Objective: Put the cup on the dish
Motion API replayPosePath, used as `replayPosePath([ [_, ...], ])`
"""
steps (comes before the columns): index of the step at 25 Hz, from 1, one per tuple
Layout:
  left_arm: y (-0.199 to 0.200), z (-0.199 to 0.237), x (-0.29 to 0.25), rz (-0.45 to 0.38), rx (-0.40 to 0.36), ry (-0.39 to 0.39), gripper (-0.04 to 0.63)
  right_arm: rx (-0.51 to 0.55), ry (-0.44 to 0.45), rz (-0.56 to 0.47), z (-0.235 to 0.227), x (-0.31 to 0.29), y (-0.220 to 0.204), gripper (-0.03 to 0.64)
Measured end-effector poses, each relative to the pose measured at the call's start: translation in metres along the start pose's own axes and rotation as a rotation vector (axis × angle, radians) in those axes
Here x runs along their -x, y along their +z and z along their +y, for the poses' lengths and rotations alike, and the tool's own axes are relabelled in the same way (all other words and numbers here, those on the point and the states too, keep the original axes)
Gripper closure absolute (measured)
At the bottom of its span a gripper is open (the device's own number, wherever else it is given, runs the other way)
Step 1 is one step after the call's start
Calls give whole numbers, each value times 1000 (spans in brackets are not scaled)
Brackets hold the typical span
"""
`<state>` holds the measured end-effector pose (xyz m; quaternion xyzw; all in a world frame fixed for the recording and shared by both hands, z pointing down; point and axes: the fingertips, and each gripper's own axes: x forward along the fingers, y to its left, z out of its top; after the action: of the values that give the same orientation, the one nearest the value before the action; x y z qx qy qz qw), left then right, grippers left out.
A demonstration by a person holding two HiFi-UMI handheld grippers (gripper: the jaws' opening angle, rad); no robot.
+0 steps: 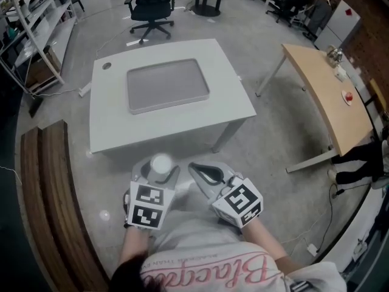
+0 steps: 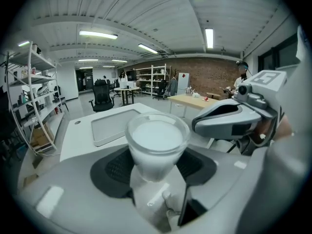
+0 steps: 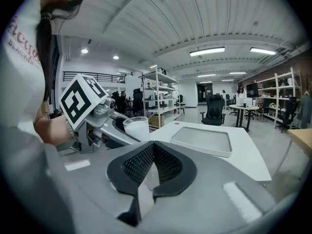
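A white cup stands upright between the jaws of my left gripper, which is shut on its sides. The left gripper view shows the cup close up, rim uppermost. The dish is a flat grey tray in the middle of the white table, well ahead of both grippers, which I hold close to my body. My right gripper is beside the left one, shut with nothing in it. In the right gripper view its pads meet, and the cup and tray lie beyond.
A black office chair stands behind the white table. A wooden table with small items is at the right. A wooden bench runs along my left, with shelving beyond it. Concrete floor lies between me and the table.
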<state>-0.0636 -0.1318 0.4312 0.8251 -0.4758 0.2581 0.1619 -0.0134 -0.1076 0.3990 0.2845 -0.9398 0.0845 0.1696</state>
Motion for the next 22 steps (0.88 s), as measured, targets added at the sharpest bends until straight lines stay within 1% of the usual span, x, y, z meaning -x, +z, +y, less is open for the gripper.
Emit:
replayPosePath([
  [3,4,6,-13,0,7,1,337,-5,-8,1,-16,-6,1,615],
  [6,10,15,-27,-1,16,2,337,-14,3,5,-29,-16,3,615],
  [13,35,46,-74,-31,36,40,337,-4,34,12,-69,-45,13,615],
  [17,52,74,-109,-57,64,78,337,-16,50,7,-101,-66,23,615],
  [22,65,114,-159,-58,48,145,337,-24,85,30,-134,-99,34,615],
])
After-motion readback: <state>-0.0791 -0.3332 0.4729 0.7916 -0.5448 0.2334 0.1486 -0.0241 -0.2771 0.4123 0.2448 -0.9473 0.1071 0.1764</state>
